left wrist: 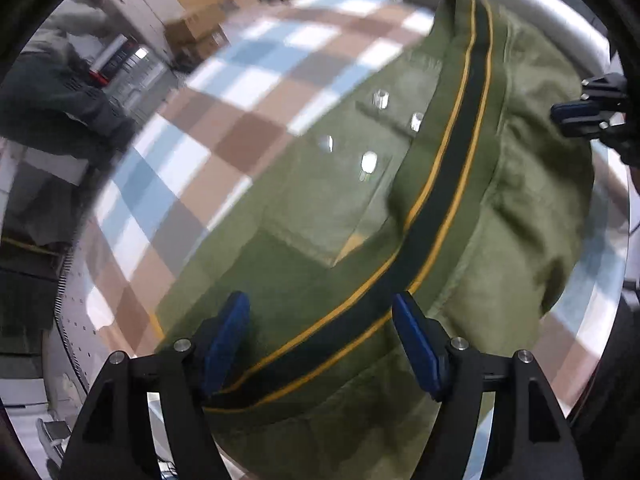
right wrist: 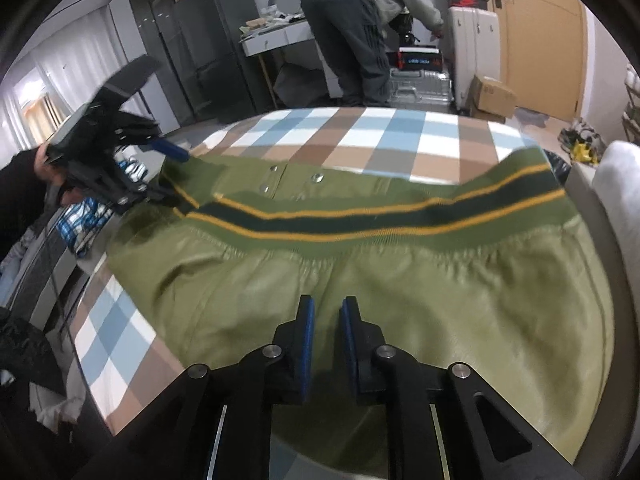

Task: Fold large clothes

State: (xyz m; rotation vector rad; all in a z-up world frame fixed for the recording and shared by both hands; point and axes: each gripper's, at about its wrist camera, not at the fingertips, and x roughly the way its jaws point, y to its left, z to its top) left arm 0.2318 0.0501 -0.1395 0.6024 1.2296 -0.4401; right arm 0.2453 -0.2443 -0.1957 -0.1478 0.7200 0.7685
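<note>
An olive green jacket (left wrist: 460, 216) with a dark green, yellow-striped ribbed hem (right wrist: 360, 216) and metal snaps (left wrist: 370, 160) lies on a checked tablecloth (left wrist: 224, 112). My left gripper (left wrist: 320, 344) is open, its blue pads either side of the striped hem at the jacket's corner; it also shows in the right wrist view (right wrist: 172, 176). My right gripper (right wrist: 327, 344) hovers just over the green cloth with its jaws a narrow gap apart and nothing between them; it shows at the edge of the left wrist view (left wrist: 580, 116).
The checked cloth (right wrist: 360, 136) covers a table. A person (right wrist: 360, 28) bends over suitcases (right wrist: 472, 44) beyond it. Cardboard boxes (right wrist: 492, 96), dark cabinets (right wrist: 208, 48) and a white cushion (right wrist: 624, 184) stand around.
</note>
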